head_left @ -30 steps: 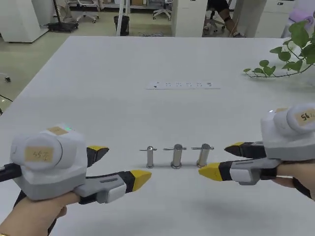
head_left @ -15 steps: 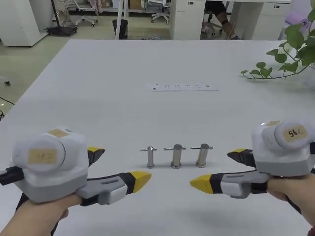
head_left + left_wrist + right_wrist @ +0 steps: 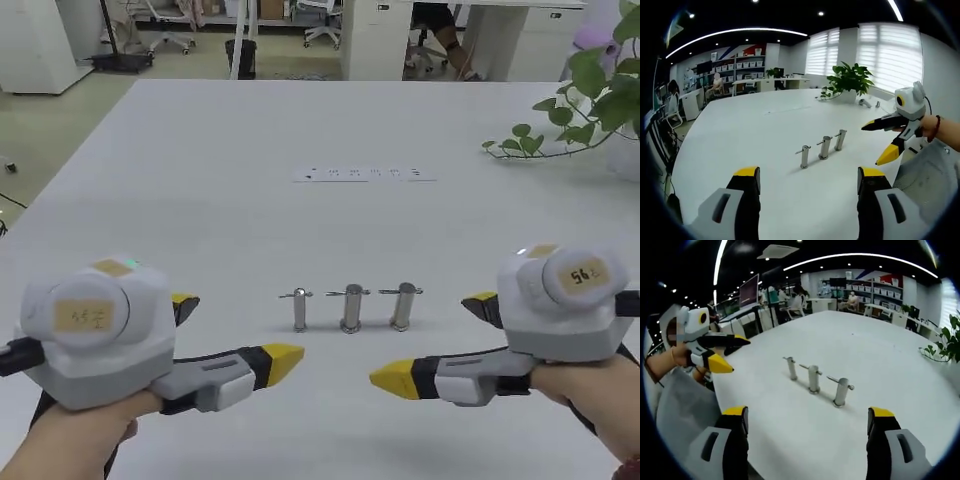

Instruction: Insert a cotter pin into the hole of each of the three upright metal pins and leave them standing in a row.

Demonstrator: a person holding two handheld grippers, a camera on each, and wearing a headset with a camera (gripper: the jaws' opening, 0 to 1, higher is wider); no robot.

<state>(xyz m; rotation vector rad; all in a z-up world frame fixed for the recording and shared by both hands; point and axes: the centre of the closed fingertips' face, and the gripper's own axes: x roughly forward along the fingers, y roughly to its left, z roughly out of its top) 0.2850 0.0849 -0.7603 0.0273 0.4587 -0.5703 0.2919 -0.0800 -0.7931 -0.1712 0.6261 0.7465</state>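
Flanking three cross-pinned metal pins: left tongs and right tongs, wide open, empty.

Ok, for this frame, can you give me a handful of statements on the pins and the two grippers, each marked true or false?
1. The three metal pins stand upright in a row on the table. True.
2. The left gripper is shut on a cotter pin. False: its jaws are open and hold nothing.
3. Each upright pin has a cotter pin crosswise through its top. True.
4. The right gripper touches the nearest pin. False: it is open and apart from the row, off to one side.
5. The power strip lies between the pins and the person. False: it lies beyond the pins, farther up the table.
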